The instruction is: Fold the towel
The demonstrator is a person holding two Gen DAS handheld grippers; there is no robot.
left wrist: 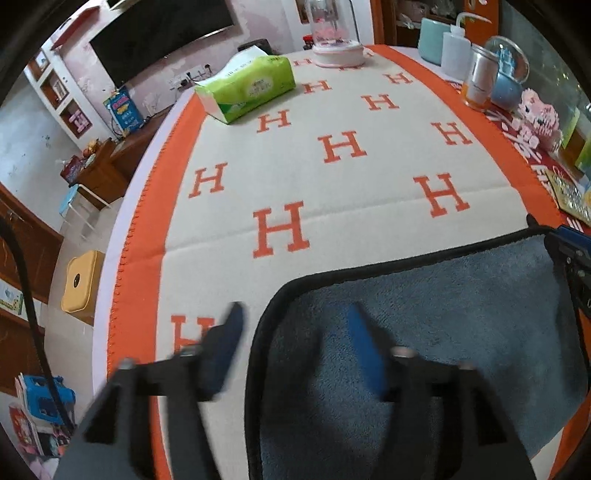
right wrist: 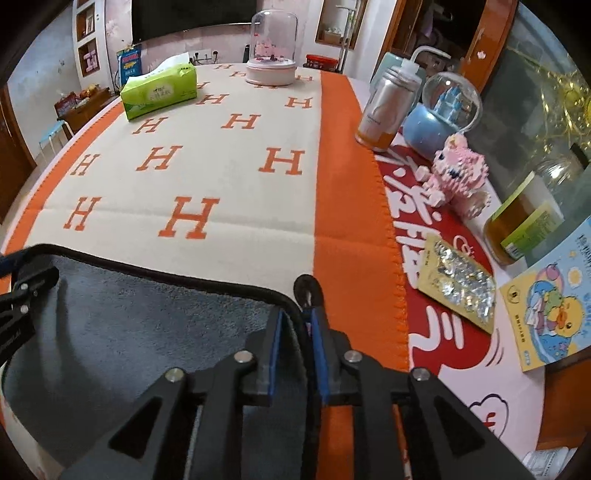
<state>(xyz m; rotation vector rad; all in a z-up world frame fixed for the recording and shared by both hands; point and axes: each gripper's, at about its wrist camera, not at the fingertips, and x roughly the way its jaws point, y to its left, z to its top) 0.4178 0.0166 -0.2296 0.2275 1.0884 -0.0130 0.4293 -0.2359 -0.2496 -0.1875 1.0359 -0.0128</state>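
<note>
A grey-blue towel (left wrist: pixel 461 317) with a black hem lies flat on the cream and orange H-patterned cloth (left wrist: pixel 351 192). My left gripper (left wrist: pixel 295 325) is open, its fingers straddling the towel's far left corner, one over the cloth and one over the towel. In the right wrist view the towel (right wrist: pixel 155 325) fills the lower left. My right gripper (right wrist: pixel 297 321) is shut on the towel's far right corner by the hanging loop (right wrist: pixel 308 290). The left gripper shows at the left edge of the right wrist view (right wrist: pixel 26 291).
A green tissue pack (left wrist: pixel 247 88) and a glass dome ornament (left wrist: pixel 336 33) stand at the far end. Along the right side stand bottles (right wrist: pixel 388 107), a snow globe (right wrist: pixel 443 110), a pink block figure (right wrist: pixel 458 173), a honey jar (right wrist: pixel 524 221) and cards (right wrist: pixel 458 280). The table's left edge drops to the floor.
</note>
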